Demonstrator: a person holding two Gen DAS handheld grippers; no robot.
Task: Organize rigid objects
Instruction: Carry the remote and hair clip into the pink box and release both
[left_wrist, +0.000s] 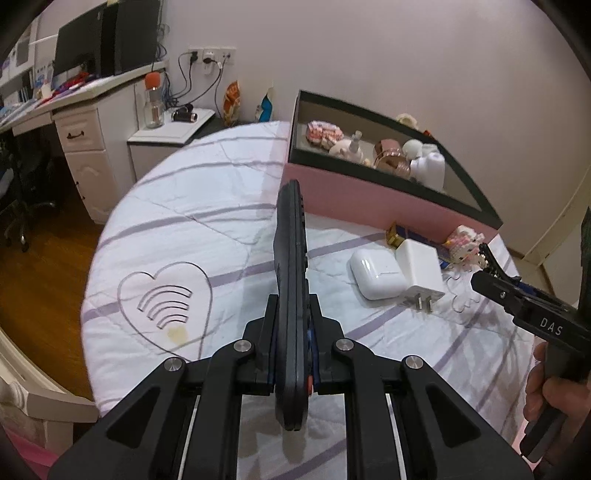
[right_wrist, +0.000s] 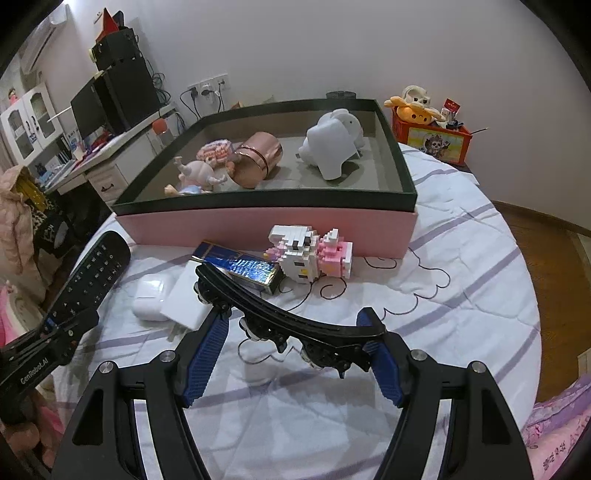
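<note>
We are seeing a black remote control (left_wrist: 291, 280), a white earbud case (left_wrist: 376, 272), a pink-and-white block figure (right_wrist: 312, 254), a pink box (right_wrist: 266, 229) rimmed in dark green, and white bedding (left_wrist: 177, 206) showing lilac stripes.

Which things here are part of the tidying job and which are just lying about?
Part of the job:
remote in left claw
hair clip in right claw
earbud case
charger
blue box
brick toy
pink box

Lying about:
water bottle
monitor
plush toys
</note>
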